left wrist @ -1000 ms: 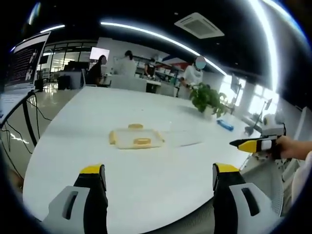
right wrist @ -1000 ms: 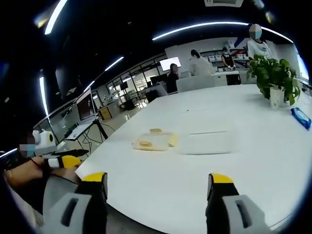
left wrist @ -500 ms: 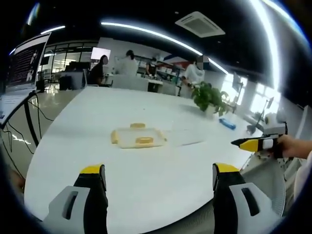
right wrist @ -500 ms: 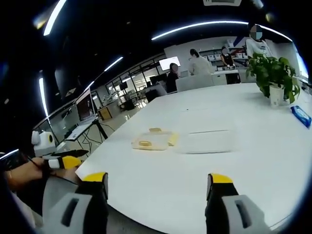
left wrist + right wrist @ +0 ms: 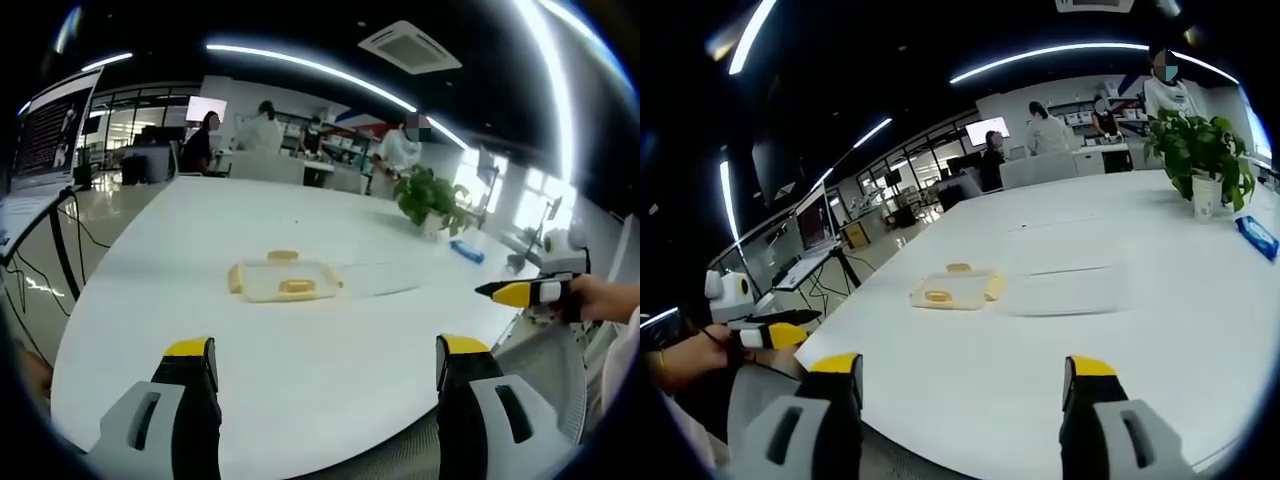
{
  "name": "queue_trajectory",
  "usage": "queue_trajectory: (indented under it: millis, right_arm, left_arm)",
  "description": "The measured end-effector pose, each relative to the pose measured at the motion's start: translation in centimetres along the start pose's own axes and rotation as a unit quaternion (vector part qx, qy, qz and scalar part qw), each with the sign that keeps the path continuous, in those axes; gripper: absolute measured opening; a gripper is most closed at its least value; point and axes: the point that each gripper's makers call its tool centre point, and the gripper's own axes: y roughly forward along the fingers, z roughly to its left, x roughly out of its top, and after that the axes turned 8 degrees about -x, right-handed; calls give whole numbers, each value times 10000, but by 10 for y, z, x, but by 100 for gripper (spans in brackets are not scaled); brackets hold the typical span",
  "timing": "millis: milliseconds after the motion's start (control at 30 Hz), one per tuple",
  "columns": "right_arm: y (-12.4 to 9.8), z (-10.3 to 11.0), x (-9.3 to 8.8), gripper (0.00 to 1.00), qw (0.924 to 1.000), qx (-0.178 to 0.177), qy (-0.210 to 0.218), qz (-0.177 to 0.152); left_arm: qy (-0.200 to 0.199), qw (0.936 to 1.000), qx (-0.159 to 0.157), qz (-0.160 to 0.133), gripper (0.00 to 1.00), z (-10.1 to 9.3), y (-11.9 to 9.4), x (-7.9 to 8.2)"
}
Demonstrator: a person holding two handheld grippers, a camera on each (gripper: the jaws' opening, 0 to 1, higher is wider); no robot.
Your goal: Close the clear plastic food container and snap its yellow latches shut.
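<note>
A clear plastic lid with yellow latches point(image 5: 282, 280) lies flat on the white table point(image 5: 200, 250), and the clear container base point(image 5: 380, 280) sits just right of it. In the right gripper view the lid point(image 5: 955, 290) is left of the clear base point(image 5: 1065, 290). My left gripper point(image 5: 325, 360) hovers open over the table's near edge, well short of the container. My right gripper point(image 5: 965, 375) is open too, equally far back. The right gripper point(image 5: 525, 293) enters the left gripper view from the right, held by a hand. The left gripper point(image 5: 775, 335) shows at the left of the right gripper view.
A potted plant point(image 5: 430, 203) and a blue object point(image 5: 463, 254) stand at the table's far right; the plant point(image 5: 1200, 160) and blue object point(image 5: 1252, 235) also appear in the right gripper view. Several people stand at the back. A monitor on a stand point(image 5: 50, 140) is at the left.
Both views have shifted only slightly; the container parts and both grippers stand as before.
</note>
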Motion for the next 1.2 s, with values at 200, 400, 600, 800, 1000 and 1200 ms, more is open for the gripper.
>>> queue_trajectory:
  millis: [200, 400, 600, 800, 1000, 1200]
  right_arm:
    - [2, 2, 1, 81, 10000, 56, 13, 42]
    - [9, 7, 4, 81, 9994, 150, -271, 143]
    - [16, 8, 18, 81, 9991, 228, -345, 70]
    - [24, 8, 21, 81, 9989, 267, -377, 62]
    - [26, 8, 19, 81, 9990, 271, -349, 71]
    - [30, 3, 21, 81, 9990, 245, -369, 83]
  left_arm:
    - [-59, 10000, -35, 12, 89, -2, 0, -1]
    - [-101, 9999, 6, -17, 91, 1, 1, 2]
    - [-130, 9998, 63, -162, 91, 7, 3, 11]
    - [-105, 9998, 33, -171, 90, 9, 8, 14]
    - [-92, 9998, 38, -175, 90, 13, 10, 17]
    - [-23, 9999, 43, -145, 90, 19, 13, 21]
